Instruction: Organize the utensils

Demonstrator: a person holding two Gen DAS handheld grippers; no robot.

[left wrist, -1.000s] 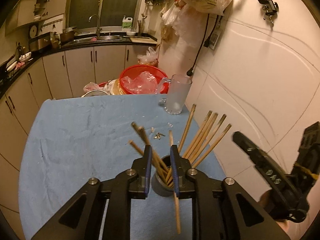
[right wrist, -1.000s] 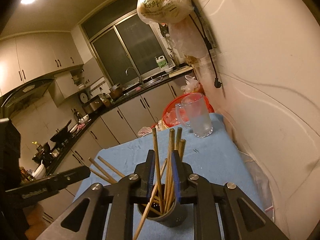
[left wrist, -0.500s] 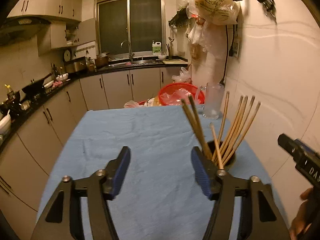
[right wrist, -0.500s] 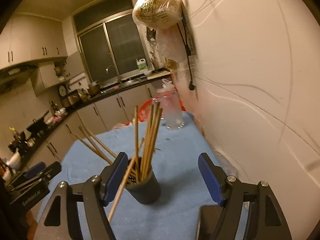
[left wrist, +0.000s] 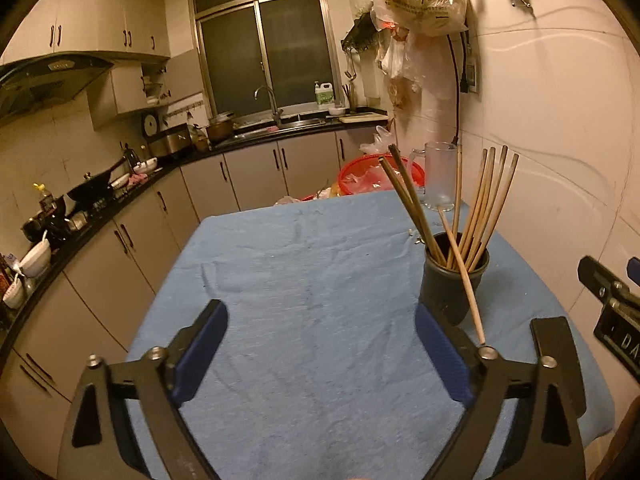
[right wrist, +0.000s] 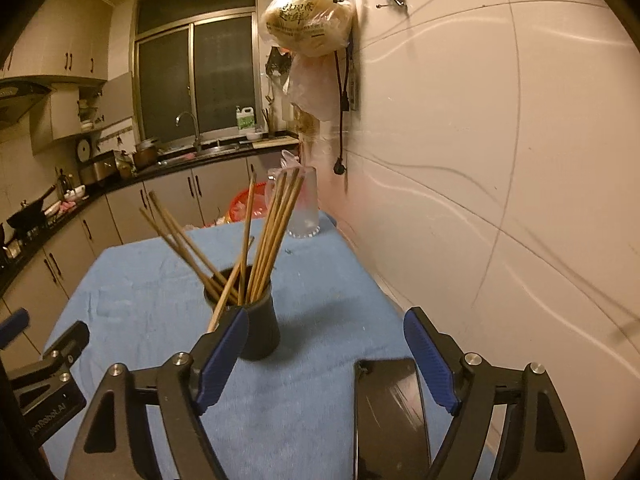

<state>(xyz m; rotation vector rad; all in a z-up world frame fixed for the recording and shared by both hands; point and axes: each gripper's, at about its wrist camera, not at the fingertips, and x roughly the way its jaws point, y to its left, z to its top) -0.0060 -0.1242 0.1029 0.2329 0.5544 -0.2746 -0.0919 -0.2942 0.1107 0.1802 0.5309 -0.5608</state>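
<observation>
A dark cup (left wrist: pixel 454 282) stands upright on the blue cloth (left wrist: pixel 304 280), holding several wooden chopsticks (left wrist: pixel 486 204) that fan out of its top. My left gripper (left wrist: pixel 320 334) is open and empty, low over the cloth, with the cup just beyond its right finger. In the right wrist view the same cup (right wrist: pixel 260 328) and chopsticks (right wrist: pixel 276 232) sit just past the left finger of my right gripper (right wrist: pixel 326 338), which is open and empty.
A clear glass mug (left wrist: pixel 440 176) stands at the table's far right corner by the wall. A red basin (left wrist: pixel 378 174) sits beyond the far edge. A dark flat object (right wrist: pixel 390 416) lies on the cloth under my right gripper. Kitchen counters run along the left.
Both grippers were shut around chopsticks in the cup one second ago. Both have opened, let go and pulled back from the cup, which stays standing with the chopsticks inside.
</observation>
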